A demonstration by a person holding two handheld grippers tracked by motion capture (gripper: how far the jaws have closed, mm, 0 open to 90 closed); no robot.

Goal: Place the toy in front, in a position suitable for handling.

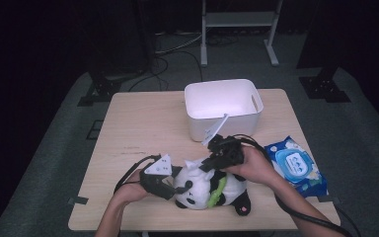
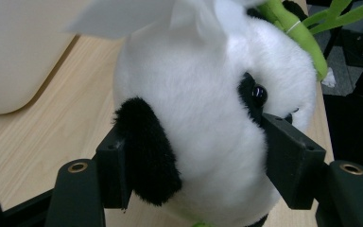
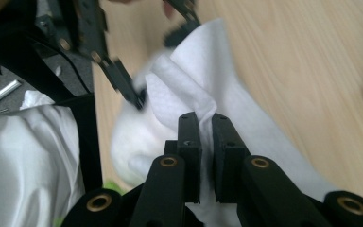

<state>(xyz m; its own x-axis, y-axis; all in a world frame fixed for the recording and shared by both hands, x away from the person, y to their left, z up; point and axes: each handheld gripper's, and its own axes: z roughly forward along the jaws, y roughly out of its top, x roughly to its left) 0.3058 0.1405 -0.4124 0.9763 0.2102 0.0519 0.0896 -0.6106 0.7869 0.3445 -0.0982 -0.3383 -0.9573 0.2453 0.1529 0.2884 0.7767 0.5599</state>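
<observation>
A black-and-white panda plush point(image 1: 212, 187) lies on its side near the table's front edge, with a green bamboo sprig point(image 2: 298, 33) on its chest. My left gripper point(image 1: 175, 186) clamps the panda's head point(image 2: 203, 94), one jaw pressed on the black ear and the other beside the eye. My right gripper point(image 3: 205, 120) is shut on a white wipe point(image 3: 194, 80). It holds the wipe against the top of the panda's head point(image 1: 193, 164). A fold of the wipe point(image 2: 137, 16) hangs over the head in the left gripper view.
A white plastic bin point(image 1: 222, 126) stands just behind the panda at the table's middle. A blue pack of wet wipes point(image 1: 293, 165) lies at the right edge. Bare wooden tabletop point(image 1: 138, 128) stretches to the left and back left.
</observation>
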